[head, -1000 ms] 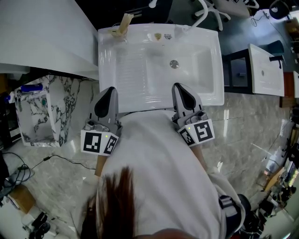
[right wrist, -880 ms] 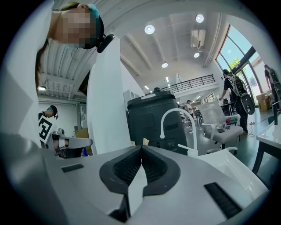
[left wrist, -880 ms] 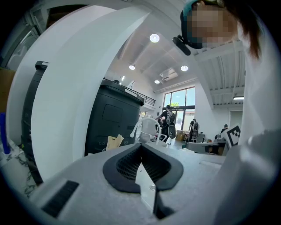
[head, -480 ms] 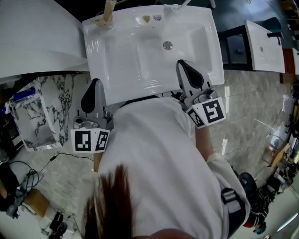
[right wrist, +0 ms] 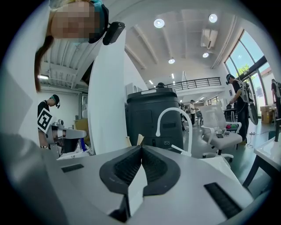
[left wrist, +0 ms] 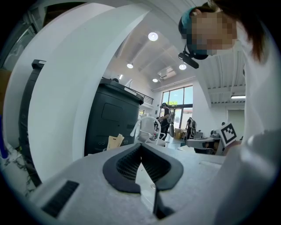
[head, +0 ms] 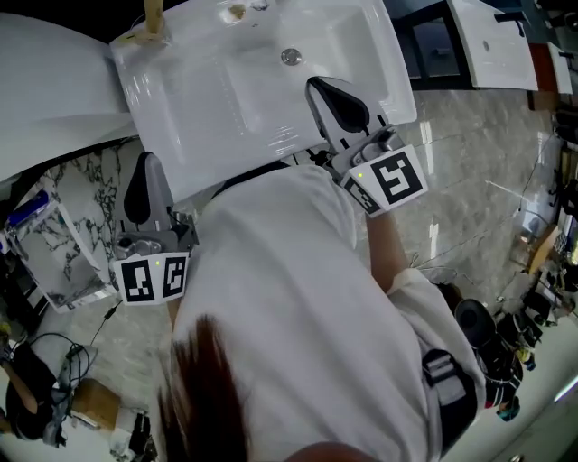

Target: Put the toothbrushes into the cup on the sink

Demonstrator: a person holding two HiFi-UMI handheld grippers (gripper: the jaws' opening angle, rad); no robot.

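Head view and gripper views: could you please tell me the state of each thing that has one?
left gripper: shut, nothing between its jaws.
right gripper: shut, nothing between its jaws.
sink: basin bare.
faucet: no water running.
cup: upright on the sink's back corner; contents unclear.

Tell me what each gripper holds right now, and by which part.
Nothing is held. The left gripper and the right gripper both have their jaws shut together, with nothing between them.
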